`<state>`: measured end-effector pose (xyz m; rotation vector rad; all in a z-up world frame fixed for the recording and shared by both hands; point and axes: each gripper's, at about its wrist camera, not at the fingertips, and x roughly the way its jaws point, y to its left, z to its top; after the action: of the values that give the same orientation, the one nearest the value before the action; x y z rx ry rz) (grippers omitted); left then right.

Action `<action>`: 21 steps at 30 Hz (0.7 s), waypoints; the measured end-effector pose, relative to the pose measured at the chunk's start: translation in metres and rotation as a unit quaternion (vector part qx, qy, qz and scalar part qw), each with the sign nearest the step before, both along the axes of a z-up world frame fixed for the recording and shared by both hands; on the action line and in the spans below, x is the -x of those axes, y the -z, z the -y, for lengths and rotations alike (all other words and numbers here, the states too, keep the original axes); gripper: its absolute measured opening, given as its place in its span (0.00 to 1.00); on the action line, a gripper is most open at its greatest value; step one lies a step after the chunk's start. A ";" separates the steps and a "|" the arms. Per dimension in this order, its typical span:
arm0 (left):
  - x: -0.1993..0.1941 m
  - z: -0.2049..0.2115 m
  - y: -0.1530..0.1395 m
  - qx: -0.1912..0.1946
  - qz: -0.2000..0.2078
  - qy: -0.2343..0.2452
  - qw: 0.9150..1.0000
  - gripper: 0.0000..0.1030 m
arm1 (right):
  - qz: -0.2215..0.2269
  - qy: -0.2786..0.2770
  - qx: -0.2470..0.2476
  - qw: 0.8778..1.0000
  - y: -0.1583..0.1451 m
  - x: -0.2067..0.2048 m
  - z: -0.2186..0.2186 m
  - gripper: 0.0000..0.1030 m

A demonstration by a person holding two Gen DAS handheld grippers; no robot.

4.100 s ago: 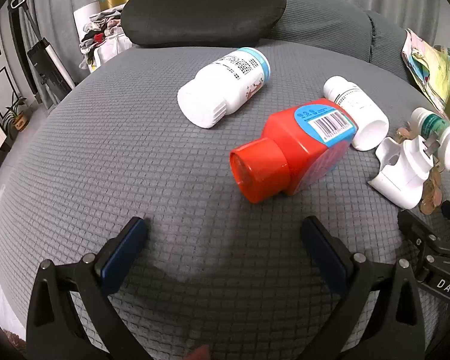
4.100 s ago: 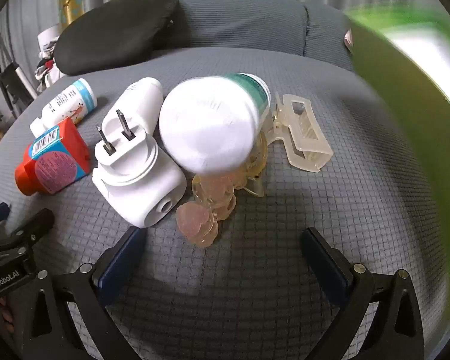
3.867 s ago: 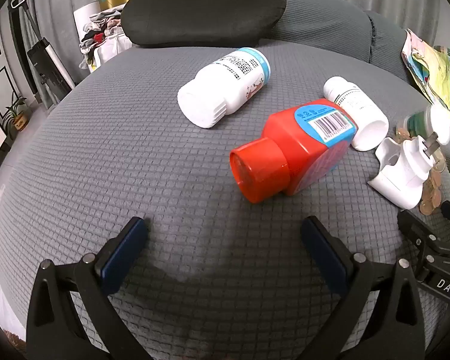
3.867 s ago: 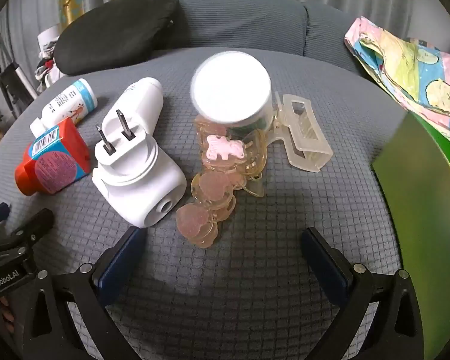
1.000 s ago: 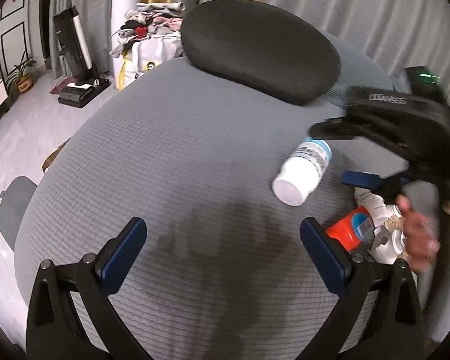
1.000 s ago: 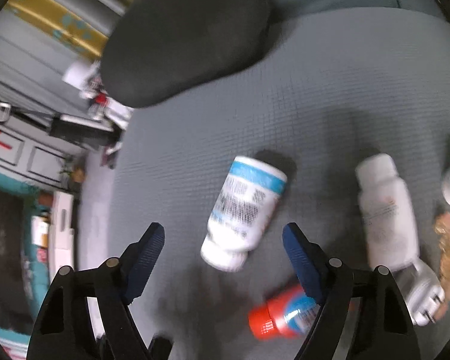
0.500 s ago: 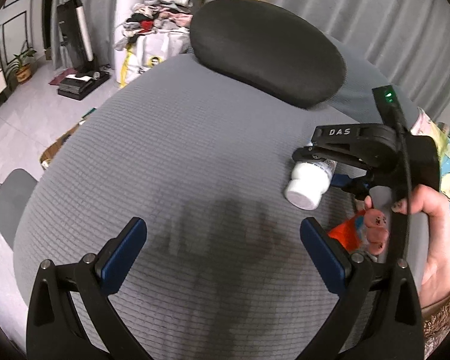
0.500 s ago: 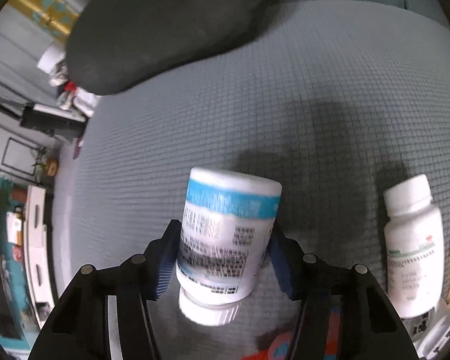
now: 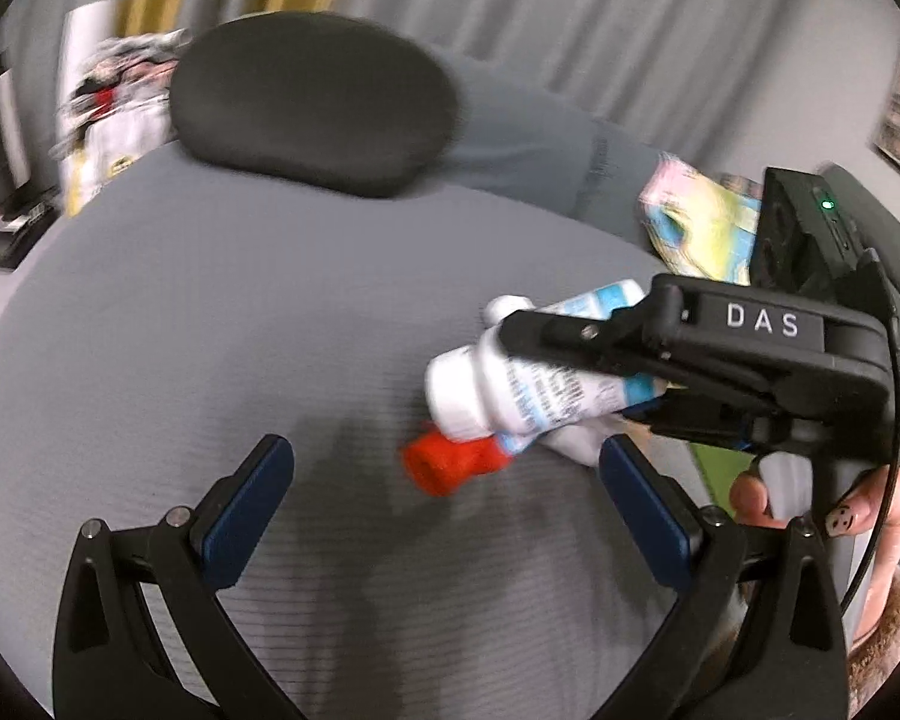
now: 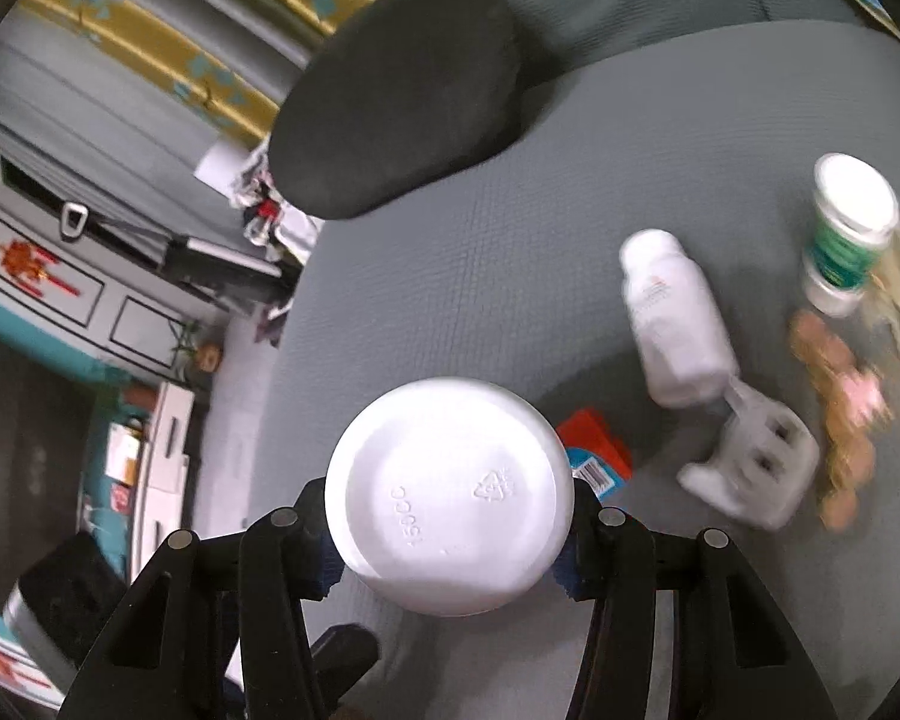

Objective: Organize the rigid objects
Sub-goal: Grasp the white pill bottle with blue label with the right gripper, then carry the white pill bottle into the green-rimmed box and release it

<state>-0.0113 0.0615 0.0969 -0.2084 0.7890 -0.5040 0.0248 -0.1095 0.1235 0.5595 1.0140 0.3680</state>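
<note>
I note a home living room: a grey sofa (image 9: 222, 312) with dark cushion (image 9: 312, 102), curtains (image 9: 510, 12) behind, a panelled cabinet (image 10: 48, 294) and household clutter beyond

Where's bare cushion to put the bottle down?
Free: the wide grey stretch between the black pillow and the open left claw, left of the red bottle. Crowded: the right side, with the plain white bottle, green-label jar, plug and pink clips. The right claw grips the blue-label bottle.
</note>
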 end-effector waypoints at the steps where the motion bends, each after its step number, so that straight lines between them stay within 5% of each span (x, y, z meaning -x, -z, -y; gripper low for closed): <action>1: 0.003 0.006 -0.001 0.000 0.004 0.013 1.000 0.98 | 0.005 0.004 -0.001 1.000 -0.002 0.008 0.004 0.53; 7: 0.016 0.038 -0.004 0.003 0.016 0.081 0.997 0.98 | 0.030 0.015 -0.035 0.999 -0.007 0.041 0.020 0.53; 21: 0.046 0.099 -0.015 0.035 0.033 0.206 0.977 0.73 | 0.070 0.046 -0.102 0.991 -0.005 0.093 0.076 0.53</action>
<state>-0.0576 -0.0371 0.1122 -0.0919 0.7518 -0.9274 -0.0682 -0.1860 0.1285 0.7530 0.8178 0.4256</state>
